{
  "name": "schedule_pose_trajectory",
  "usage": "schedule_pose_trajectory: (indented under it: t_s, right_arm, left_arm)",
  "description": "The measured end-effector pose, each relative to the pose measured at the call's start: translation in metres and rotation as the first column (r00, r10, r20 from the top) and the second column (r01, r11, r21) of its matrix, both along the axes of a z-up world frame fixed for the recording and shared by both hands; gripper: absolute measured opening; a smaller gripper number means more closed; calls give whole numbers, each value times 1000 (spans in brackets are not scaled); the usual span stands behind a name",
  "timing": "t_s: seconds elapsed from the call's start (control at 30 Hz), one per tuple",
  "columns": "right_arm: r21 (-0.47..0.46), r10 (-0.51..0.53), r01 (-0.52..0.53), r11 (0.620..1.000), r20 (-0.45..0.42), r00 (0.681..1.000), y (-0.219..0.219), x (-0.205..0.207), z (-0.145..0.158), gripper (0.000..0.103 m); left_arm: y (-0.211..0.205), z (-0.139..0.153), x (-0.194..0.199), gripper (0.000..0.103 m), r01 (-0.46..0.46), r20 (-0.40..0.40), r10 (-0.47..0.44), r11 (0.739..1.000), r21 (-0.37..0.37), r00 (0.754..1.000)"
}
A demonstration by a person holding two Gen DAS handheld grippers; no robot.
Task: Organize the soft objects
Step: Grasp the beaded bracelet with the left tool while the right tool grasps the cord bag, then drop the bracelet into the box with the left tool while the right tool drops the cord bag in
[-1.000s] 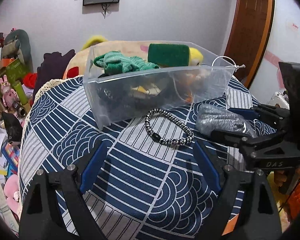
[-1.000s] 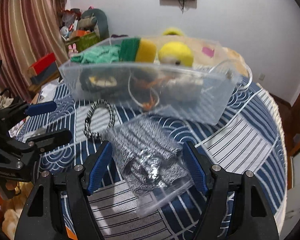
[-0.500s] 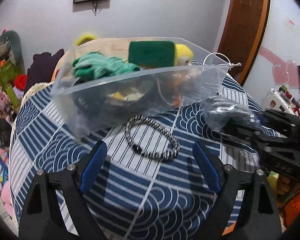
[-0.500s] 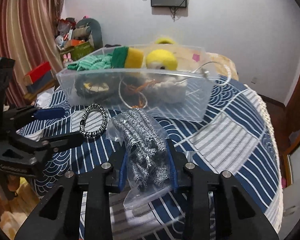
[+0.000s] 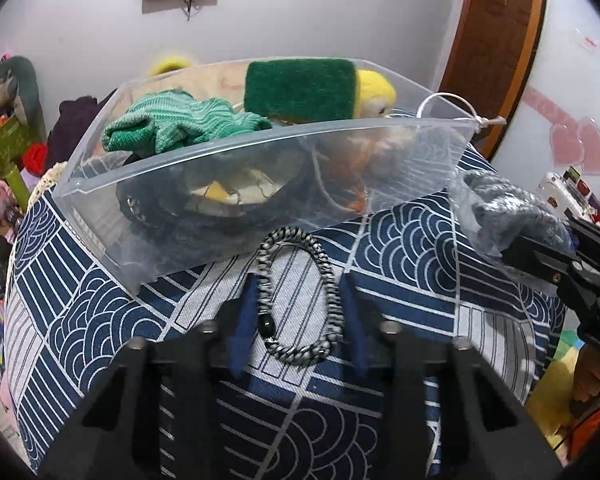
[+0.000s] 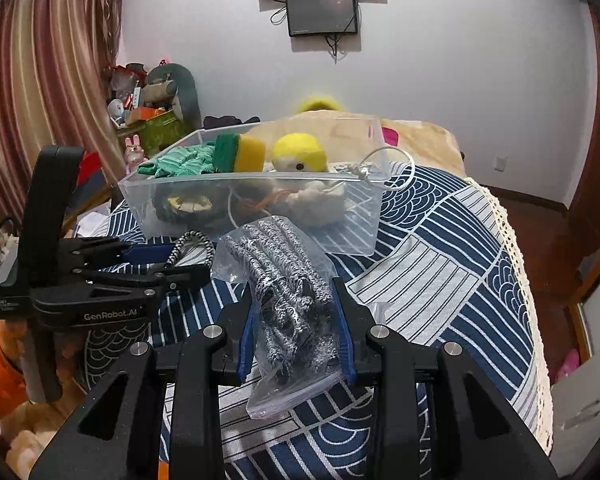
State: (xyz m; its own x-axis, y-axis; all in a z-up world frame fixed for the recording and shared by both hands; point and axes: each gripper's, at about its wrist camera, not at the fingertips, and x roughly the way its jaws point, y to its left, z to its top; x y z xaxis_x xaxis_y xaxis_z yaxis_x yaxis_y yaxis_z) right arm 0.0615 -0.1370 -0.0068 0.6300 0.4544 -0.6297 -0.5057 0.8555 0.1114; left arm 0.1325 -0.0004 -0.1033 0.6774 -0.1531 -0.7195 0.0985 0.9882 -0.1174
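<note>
A: Where does the bagged grey knit (image 6: 288,300) sit, and which way does it run?

B: It hangs between the fingers of the right tool (image 6: 296,336), raised off the blue patterned cloth (image 6: 440,280). Its long axis runs along the fingers, away from the camera toward the clear plastic bin (image 6: 340,240), the far end tilted slightly left. The zip edge of the bag droops below the fingers at the near end.

A: And how far apart are those fingers?

B: Drawn in close, both blue pads (image 6: 245,340) pressing the bag's sides, so the tool pinches it.

A: The braided black-and-white bracelet (image 5: 300,292)?

B: It lies flat on the cloth just in front of the bin, an oval loop with its long axis pointing away from the left camera toward the bin wall.

A: What is the left tool (image 5: 298,332) doing?

B: Its fingers are narrowed around the bracelet, one on each side of the loop. Whether the pads actually touch it cannot be told.

A: What is in the bin?

B: A green knit piece (image 5: 172,128), a green-and-yellow sponge (image 5: 304,88), and a yellow plush toy (image 6: 298,152), with darker items beneath.
</note>
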Motion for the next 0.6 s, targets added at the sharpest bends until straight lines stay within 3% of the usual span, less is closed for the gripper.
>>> schedule_pose_trajectory:
  t_s: [0.2, 0.6]
  right_arm:
    - [5, -1, 1, 1000, 14, 1000, 2, -4, 5, 30]
    - [10, -8, 8, 1000, 64, 998, 5, -8, 24, 30]
  left_arm:
    - [-2, 1, -17, 13, 1, 41, -2, 1000, 27, 999]
    - [10, 39, -72, 12, -22, 180, 22, 1000, -5, 983]
